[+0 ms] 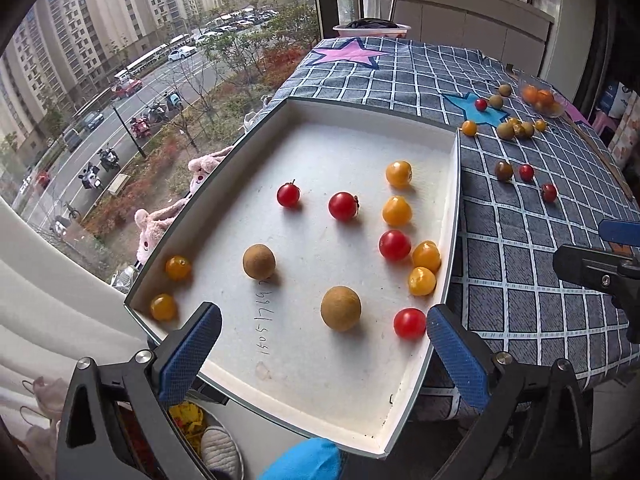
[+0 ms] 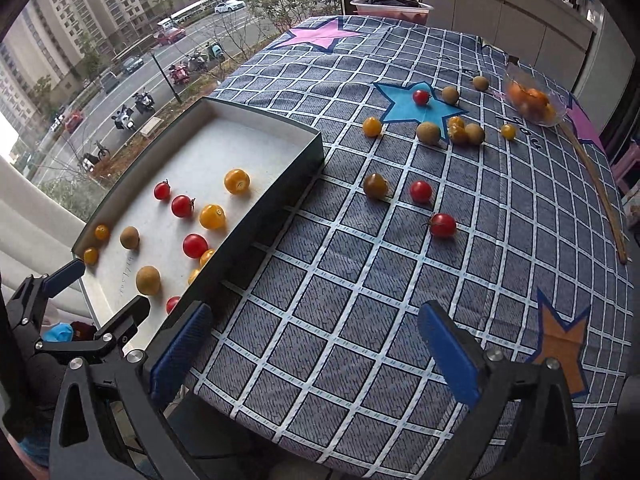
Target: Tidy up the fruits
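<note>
A shallow white box (image 1: pixel 454 208) (image 2: pixel 280 184) sits at the table's window side and holds several red tomatoes, yellow tomatoes and brown longans. My left gripper (image 1: pixel 320 336) hangs open above its near end; a brown longan (image 1: pixel 341 307) and a red tomatoes (image 1: pixel 409 322) lie between its fingers, untouched. My right gripper (image 2: pixel 312 344) is open over bare checked cloth, right of the box. More fruit lies loose on the cloth: a red tomato (image 2: pixel 442 225), another red tomato (image 2: pixel 421 191), a dark tomato (image 2: pixel 375 185) and a cluster (image 2: pixel 460 130) by the blue star.
A clear bowl (image 2: pixel 534 100) of orange fruit stands at the far right of the table (image 2: pixel 360 280). A wooden stick (image 2: pixel 600 192) lies along the right edge. A pink basin (image 2: pixel 390 7) sits at the far end. The window is to the left.
</note>
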